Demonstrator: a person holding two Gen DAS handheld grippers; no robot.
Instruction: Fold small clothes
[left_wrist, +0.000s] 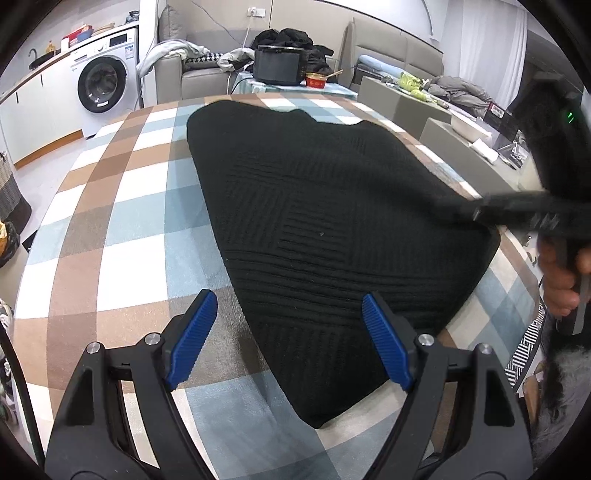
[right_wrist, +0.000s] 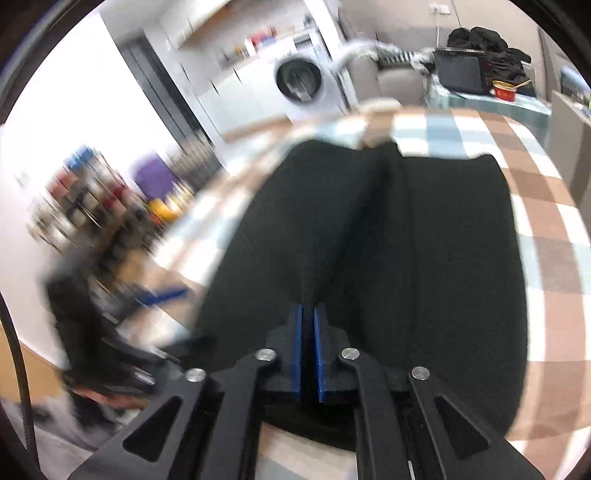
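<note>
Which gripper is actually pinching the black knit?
The right gripper: its blue pads are shut on a raised ridge of the black knit. The left gripper is wide open, gripping nothing.

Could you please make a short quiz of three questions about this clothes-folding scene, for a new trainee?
1. True or false: the left gripper is shut on the black knit garment.
2. Which gripper pinches a ridge of the garment between its fingers? A) left B) right C) neither
3. Fill in: the garment lies on a ______ tablecloth of brown, blue and white.

Key:
1. False: its fingers stand wide apart, above the garment's near edge.
2. B: the right gripper is closed on a raised fold of the fabric.
3. Checked.
</note>
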